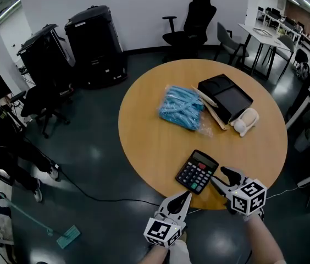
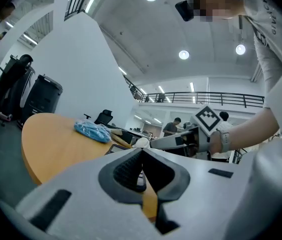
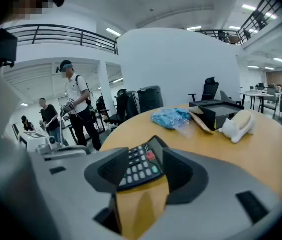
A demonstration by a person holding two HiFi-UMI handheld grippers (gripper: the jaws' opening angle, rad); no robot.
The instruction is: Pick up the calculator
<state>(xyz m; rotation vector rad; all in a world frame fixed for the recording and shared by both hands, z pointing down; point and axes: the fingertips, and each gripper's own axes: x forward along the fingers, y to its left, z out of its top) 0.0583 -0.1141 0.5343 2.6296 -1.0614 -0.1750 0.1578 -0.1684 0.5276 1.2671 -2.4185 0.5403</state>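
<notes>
A black calculator with a red key lies on the round wooden table, close to its near edge. My right gripper sits just right of it at the table's edge and tilts down. In the right gripper view its jaws stand wide open, with the calculator between the two dark pads, and neither pad visibly presses on it. My left gripper hovers just off the table's edge below the calculator and points level. In the left gripper view its fingertips meet, with nothing held.
Farther back on the table lie a blue plastic bag, an open black box and a white plush toy. Black bins and office chairs stand on the dark floor behind. People stand at the left.
</notes>
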